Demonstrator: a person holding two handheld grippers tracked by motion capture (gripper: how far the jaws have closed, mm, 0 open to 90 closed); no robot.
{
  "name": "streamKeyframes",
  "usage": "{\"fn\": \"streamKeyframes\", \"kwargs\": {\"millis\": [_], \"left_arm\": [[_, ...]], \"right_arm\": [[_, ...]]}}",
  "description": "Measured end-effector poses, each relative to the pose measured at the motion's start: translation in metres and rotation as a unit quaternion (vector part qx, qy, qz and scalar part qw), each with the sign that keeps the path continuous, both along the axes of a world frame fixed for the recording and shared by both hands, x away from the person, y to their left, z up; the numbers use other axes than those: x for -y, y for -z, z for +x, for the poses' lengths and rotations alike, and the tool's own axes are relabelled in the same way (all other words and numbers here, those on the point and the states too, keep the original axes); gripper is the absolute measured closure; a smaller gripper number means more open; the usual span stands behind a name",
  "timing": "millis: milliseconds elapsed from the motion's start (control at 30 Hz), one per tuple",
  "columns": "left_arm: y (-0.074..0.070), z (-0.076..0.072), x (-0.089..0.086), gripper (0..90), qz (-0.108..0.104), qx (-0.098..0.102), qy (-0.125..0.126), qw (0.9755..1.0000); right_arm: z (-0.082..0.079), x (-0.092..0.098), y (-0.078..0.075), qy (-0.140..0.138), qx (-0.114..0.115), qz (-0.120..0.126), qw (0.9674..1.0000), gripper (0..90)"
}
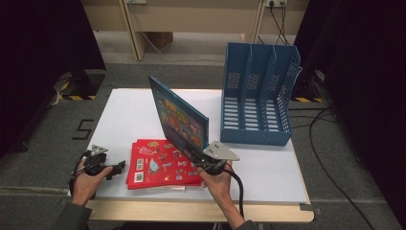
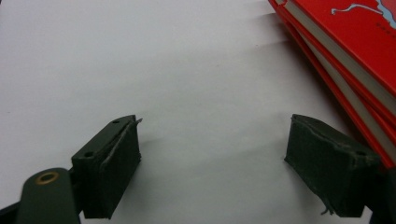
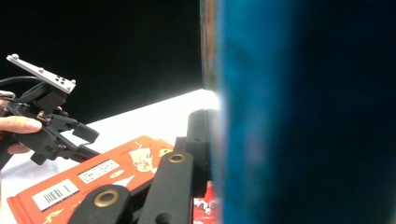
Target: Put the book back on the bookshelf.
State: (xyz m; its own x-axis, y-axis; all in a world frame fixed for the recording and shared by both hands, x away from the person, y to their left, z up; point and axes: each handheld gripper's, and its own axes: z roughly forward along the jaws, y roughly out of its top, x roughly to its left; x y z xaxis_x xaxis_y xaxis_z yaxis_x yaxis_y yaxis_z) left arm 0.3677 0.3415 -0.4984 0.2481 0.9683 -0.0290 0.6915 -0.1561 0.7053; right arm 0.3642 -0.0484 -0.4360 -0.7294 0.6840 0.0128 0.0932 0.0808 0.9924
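Right gripper (image 1: 203,160), low in the middle of the high view, clamped tight on the bottom edge of a blue book (image 1: 179,117). Held from below by the right hand (image 1: 218,184), wrist coming up from the bottom edge. Book lifted and tilted, standing up on its edge above the red books (image 1: 160,165), reaching toward the upper left. Thin, flat and stiff, with small bright pictures on the cover. In the right gripper view, a big blurry blue wall on the right half, with one black jaw pressed flat against it.

Left gripper (image 1: 115,168), at the lower left of the high view, resting on the table (image 1: 268,165) just beside the red books, pointing right at them. Left hand (image 1: 86,184) wrapped around it from below. Jaws spread wide in the left gripper view, nothing between them but bare white table. Pads dark, square and a bit ragged.

Red books lying flat in a small pile, glossy covers, white barcode stickers, pale page edges seen at the upper right of the left gripper view.

Blue plastic rack (image 1: 258,96) at the upper right of the table, upright, with slots and holes in its walls. Table white and smooth, with a pale wood front edge. Grey carpet all around, dark curtains at both sides, cables on the floor at the right.
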Motion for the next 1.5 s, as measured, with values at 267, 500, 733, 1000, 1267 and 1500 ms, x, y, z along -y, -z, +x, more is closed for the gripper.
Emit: {"fn": "streamKeyframes", "kwargs": {"millis": [267,500,733,1000,1267,1500], "left_arm": [[0.000,0.000,0.000,16.3,0.000,-0.001,0.001,1.0000],[0.000,0.000,0.000,16.3,-0.001,-0.001,0.001,1.0000],[0.000,0.000,0.000,16.3,-0.001,-0.001,0.000,1.0000],[0.000,0.000,0.000,16.3,0.001,-0.002,0.001,1.0000],[0.000,0.000,0.000,16.3,0.000,-0.001,-0.001,1.0000],[0.000,0.001,0.000,16.0,0.000,0.000,-0.002,1.0000]], "right_arm": [[0.001,0.000,-0.005,-0.010,0.008,-0.018,0.9997,82.3],[0.005,0.000,-0.014,-0.014,0.002,-0.011,0.9998,82.7],[0.005,0.005,-0.020,-0.016,-0.002,-0.001,0.9999,82.9],[0.005,0.015,-0.037,-0.004,0.018,0.011,0.9998,82.9],[0.006,0.042,-0.063,0.032,0.037,0.024,0.9985,82.9],[0.005,0.085,-0.081,0.077,0.050,0.033,0.9952,82.9]]}}
